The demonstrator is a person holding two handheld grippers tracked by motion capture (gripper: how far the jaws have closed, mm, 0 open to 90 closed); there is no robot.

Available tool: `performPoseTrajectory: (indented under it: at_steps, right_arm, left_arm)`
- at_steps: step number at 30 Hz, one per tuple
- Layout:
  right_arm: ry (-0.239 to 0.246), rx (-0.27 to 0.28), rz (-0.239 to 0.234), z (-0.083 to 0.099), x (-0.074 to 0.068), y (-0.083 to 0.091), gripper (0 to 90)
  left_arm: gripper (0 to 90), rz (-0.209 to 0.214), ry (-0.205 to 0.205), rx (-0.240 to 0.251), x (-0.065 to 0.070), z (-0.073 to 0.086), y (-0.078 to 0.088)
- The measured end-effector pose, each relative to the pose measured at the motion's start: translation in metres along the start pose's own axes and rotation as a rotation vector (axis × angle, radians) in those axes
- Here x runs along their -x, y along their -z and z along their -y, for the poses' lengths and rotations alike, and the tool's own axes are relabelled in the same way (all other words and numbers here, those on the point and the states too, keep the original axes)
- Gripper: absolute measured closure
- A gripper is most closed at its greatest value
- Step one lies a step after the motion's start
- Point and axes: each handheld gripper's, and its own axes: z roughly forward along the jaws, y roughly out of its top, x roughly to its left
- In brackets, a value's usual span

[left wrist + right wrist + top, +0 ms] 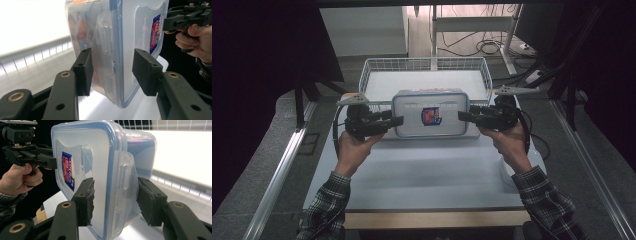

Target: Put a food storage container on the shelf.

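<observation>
A clear plastic container (431, 114) with a blue-rimmed snap lid and a red-and-blue sticker stands on edge over the white table (422, 175), its lid facing the person. My left gripper (398, 121) holds its left end and my right gripper (462, 116) its right end. In the left gripper view the jaws (112, 72) sit on either side of the container (130, 30) at its side latch. The right gripper view has the jaws (115, 202) pressed on the container (85, 152) the same way. Whether its lower edge touches the table is unclear.
A white wire basket (372, 70) sits right behind the container at the table's far edge. Bare table stretches in front toward the person. Dark curtains flank both sides, metal rails run along the floor, and cables lie beyond the basket.
</observation>
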Motion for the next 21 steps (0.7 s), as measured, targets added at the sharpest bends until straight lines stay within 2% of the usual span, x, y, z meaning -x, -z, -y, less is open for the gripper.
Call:
performPoseTrajectory:
  at_steps: [7, 10, 16, 19, 21]
  right_arm:
    - [0.022, 0.014, 0.007, -0.025, 0.002, -0.004, 49.3]
    - [0.041, 0.004, 0.020, -0.037, 0.003, -0.010, 49.3]
    - [0.028, 0.016, 0.020, -0.053, 0.009, -0.018, 49.2]
    - [0.004, 0.028, 0.014, -0.059, 0.016, -0.020, 48.6]
    - [-0.017, 0.027, 0.000, -0.063, 0.021, -0.022, 48.6]
  left_arm:
    - [51.8, -0.004, -0.012, -0.004, -0.010, -0.024, 0.002]
    - [49.0, -0.050, -0.022, -0.028, -0.015, -0.035, 0.000]
    - [49.9, -0.026, 0.008, 0.002, -0.028, -0.043, 0.000]
    - [53.6, 0.029, 0.046, 0.012, -0.037, -0.046, 0.000]
    - [54.4, 0.033, 0.049, 0.003, -0.041, -0.048, -0.002]
